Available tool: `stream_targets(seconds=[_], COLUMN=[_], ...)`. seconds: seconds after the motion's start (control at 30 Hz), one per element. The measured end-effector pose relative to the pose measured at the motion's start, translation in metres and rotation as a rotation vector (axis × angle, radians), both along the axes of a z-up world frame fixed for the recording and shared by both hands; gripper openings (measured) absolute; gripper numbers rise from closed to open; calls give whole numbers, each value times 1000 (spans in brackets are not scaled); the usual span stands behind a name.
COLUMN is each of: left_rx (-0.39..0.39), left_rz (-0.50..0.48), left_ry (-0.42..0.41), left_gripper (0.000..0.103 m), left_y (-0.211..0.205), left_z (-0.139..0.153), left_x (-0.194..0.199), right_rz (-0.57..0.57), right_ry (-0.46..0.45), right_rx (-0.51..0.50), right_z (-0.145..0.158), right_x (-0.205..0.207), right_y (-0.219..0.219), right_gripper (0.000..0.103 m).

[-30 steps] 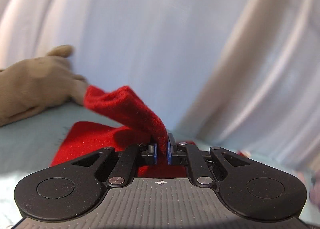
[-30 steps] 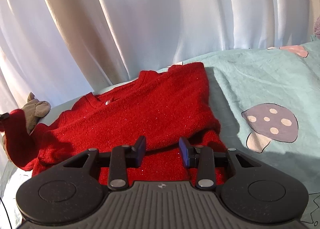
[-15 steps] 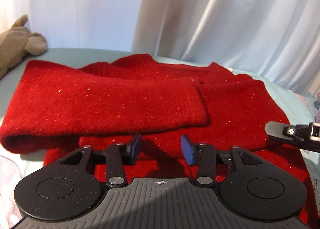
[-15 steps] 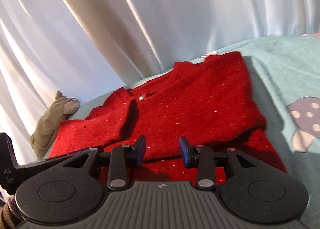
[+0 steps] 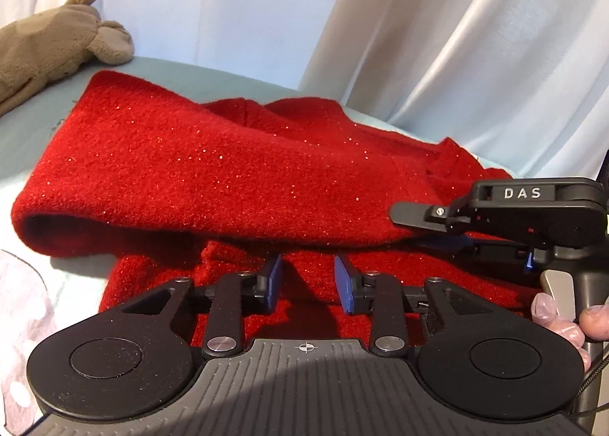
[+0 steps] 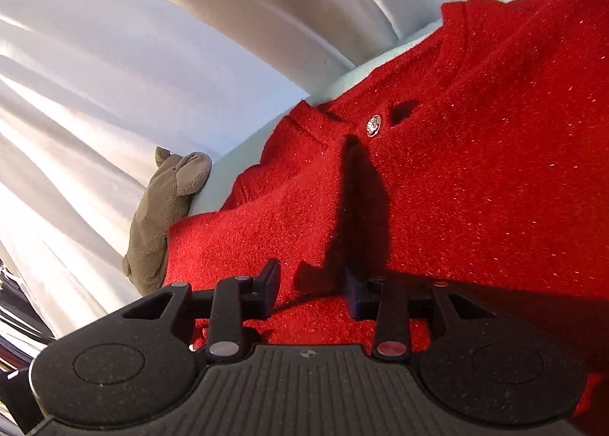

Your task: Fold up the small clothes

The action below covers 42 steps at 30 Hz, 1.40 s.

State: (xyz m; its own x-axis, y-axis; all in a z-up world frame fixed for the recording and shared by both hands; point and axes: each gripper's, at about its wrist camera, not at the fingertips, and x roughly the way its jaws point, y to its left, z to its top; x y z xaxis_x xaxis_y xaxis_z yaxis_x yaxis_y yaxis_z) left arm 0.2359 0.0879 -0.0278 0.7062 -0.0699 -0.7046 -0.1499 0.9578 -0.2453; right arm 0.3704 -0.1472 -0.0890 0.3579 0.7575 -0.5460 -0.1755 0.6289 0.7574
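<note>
Red glittery knit cardigan (image 5: 236,169) lay soft, floppy — best pinched at its folded sleeve edge, nine o'clock; left tongs (image 5: 307,285) and right tongs (image 6: 312,289) both gaped, empty.

Pale white curtains (image 5: 437,40) hang in deep folds behind a bed covered in a light teal sheet (image 5: 34,124), with soft daylight glowing through the fabric. A tan plush toy (image 5: 49,44) lies at the sheet's far edge against the drapes. From the right wrist view, the curtain (image 6: 125,67) fills the left side, brightly backlit.
</note>
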Motion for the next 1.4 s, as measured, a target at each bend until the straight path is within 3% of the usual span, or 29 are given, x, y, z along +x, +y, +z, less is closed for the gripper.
stream_targets(seconds=[0.03,0.13,0.3,0.4,0.53,0.67,0.83,0.87,1.1,1.23,1.4], left_rx=[-7,-30,-56,-54,-42,-33,-43,-44,-25,-34,-55], left_rz=[5,41,99,123,124,127,136,139,174,189,169], left_ry=[2,7,-8,-4,3,9,12,10,8,26,26], left_gripper=[30,24,17,12,11,11,11,11,11,16,16], left_y=[1,13,31,37,35,32,33,33,45,52,54], left_z=[0,2,6,5,6,7,8,9,10,7,12], left_x=[2,-1,-4,-3,-1,-1,-1,-1,-6,-8,-14], right_rz=[-3,-10,-63,-119,-203,-243,-271,-270,-294,-297,-320], right_ry=[-5,-116,-316,-385,-284,-155,-119,-118,-337,-379,-384], right_rx=[-3,-66,-116,-238,-311,-244,-118,-118,-202,-228,-316], right_z=[0,18,65,73,52,26,14,13,54,67,61], right_x=[2,-5,-25,-33,-27,-23,-14,-12,-33,-37,-37], right_y=[2,2,-40,-73,-115,-131,-128,-122,-127,-134,-145], right_gripper=[13,13,13,13,15,31,28,15,13,13,13])
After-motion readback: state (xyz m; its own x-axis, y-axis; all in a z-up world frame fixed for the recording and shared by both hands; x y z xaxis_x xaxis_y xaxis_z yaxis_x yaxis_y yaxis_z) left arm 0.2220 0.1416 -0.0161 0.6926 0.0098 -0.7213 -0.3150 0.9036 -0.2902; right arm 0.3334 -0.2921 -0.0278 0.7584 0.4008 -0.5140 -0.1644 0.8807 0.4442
